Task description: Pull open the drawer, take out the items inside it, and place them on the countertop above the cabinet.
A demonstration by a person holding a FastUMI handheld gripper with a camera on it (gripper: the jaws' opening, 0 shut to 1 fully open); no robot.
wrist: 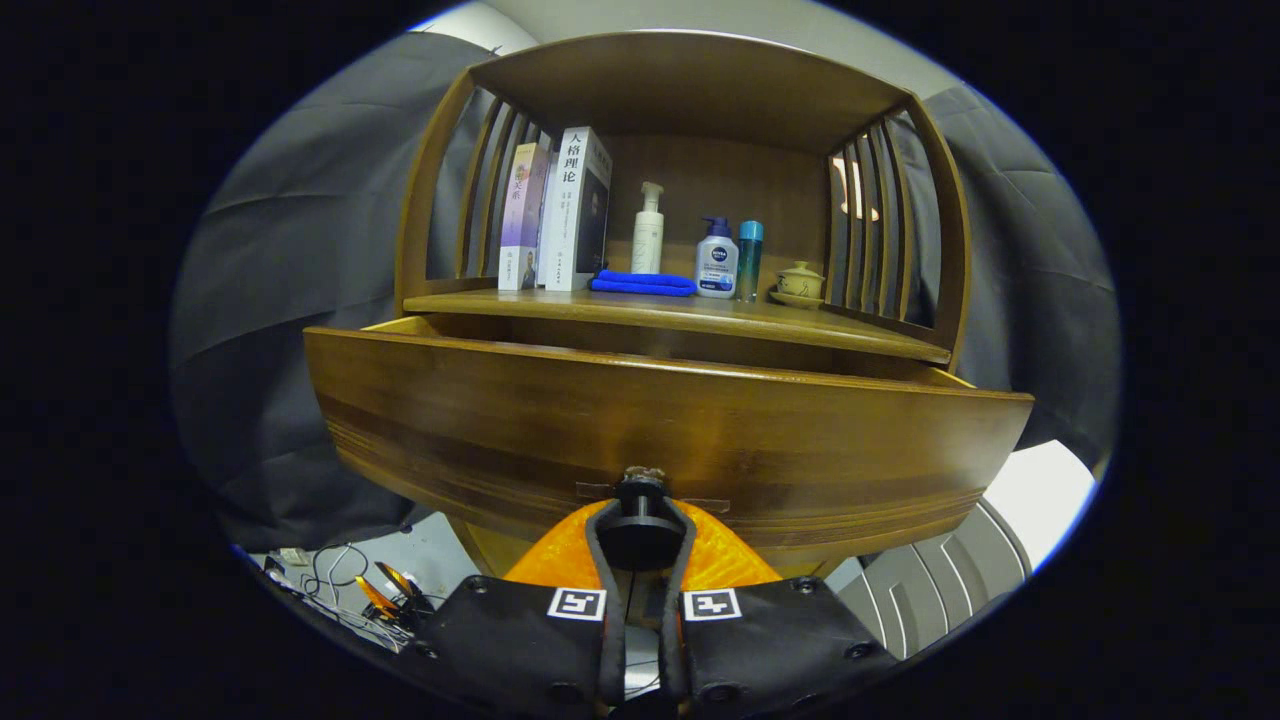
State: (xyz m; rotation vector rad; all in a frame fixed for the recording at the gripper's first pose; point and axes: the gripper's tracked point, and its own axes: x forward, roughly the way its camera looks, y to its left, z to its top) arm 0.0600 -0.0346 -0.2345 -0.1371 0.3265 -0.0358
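Cabinet (pixel 690 90): wooden, slatted sides, open shelf on top with the drawer below it.

Drawer (pixel 660 420) is pulled out toward the camera, its front panel sitting right ahead of the fingers. Inside of the drawer is hidden behind the front panel, so can't tell what's in it.

Countertop (pixel 680 315) runs just above and behind the drawer. On it, going big to small: two books (pixel 560 210) standing upright at the left, a white pump bottle (pixel 648 230) near the middle, a blue folded cloth (pixel 643 284) lying flat just in front of that bottle, a white bottle with a blue cap (pixel 717 258), a slim teal bottle (pixel 749 260) touching or just beside it, and a small lidded cup on a saucer (pixel 799 283) at the right end.

Knob (pixel 641 515) on the drawer front sits between the fingers at their tips.

Gripper (pixel 641 540): fingers closed in on the knob from both sides, both pressing on it.

Some cables (pixel 335 575) lie on the floor below left of the drawer.
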